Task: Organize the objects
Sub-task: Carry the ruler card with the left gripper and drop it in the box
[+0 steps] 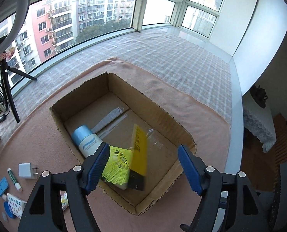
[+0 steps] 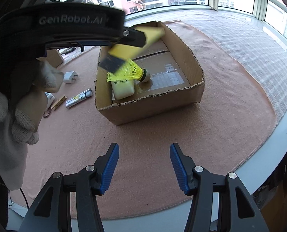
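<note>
Cardboard box (image 1: 158, 119), seen from the left wrist, sits under the released left gripper (image 1: 143, 166); a yellow card (image 1: 139, 150) tumbles between the spread jaws (blurred), and could land propped on the shuttlecock (image 1: 116, 166). From the right wrist, the right gripper (image 2: 144, 166) hangs empty, apart, near the box.

One box (image 1: 124, 98), one bottle (image 1: 87, 141), one shuttlecock (image 1: 118, 166), one charger (image 1: 26, 171).

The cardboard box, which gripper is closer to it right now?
Left. The left gripper hangs open right over the cardboard box; the right gripper sits back over the mat, short of it.
</note>
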Demonstrator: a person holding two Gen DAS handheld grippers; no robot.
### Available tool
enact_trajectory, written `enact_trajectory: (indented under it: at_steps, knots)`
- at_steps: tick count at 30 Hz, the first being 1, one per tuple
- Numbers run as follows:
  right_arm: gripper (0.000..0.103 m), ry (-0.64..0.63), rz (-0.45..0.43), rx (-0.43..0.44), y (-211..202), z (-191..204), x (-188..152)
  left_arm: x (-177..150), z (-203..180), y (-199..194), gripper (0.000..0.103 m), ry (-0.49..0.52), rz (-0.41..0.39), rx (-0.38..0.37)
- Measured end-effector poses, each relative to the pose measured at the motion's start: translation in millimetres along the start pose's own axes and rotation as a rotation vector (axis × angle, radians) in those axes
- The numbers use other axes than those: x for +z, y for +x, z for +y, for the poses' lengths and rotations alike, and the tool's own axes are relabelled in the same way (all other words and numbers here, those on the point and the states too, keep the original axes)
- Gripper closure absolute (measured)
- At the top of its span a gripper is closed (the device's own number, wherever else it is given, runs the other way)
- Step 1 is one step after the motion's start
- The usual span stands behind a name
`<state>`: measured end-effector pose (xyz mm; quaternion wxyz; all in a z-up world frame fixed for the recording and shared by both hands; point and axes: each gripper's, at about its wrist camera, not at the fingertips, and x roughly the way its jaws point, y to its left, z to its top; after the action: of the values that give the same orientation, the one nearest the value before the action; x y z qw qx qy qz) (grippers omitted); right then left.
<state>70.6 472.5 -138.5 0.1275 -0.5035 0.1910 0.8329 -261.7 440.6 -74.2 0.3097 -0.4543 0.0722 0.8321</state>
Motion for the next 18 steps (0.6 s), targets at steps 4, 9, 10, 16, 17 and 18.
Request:
enact_trajectory:
  at_steps: [4,9,10,16,17,18]
  knots:
    - [0.052,-0.018,0.008,0.012,2,9,-3,-4,13,-13,0.027,-0.017,-0.017,0.026]
    - [0.052,-0.045,0.008,0.035,4,24,-2,-18,45,-39,0.027,-0.055,-0.043,0.068]
    - [0.052,-0.052,0.008,0.040,5,27,-1,-24,53,-45,0.027,-0.062,-0.047,0.084]
    - [0.052,-0.106,0.016,0.081,13,55,4,-63,110,-79,0.027,-0.150,-0.052,0.162]
    - [0.052,-0.118,0.018,0.089,14,62,5,-70,120,-84,0.027,-0.167,-0.049,0.173]
    - [0.052,-0.131,0.018,0.097,16,68,7,-78,130,-88,0.027,-0.180,-0.043,0.187]
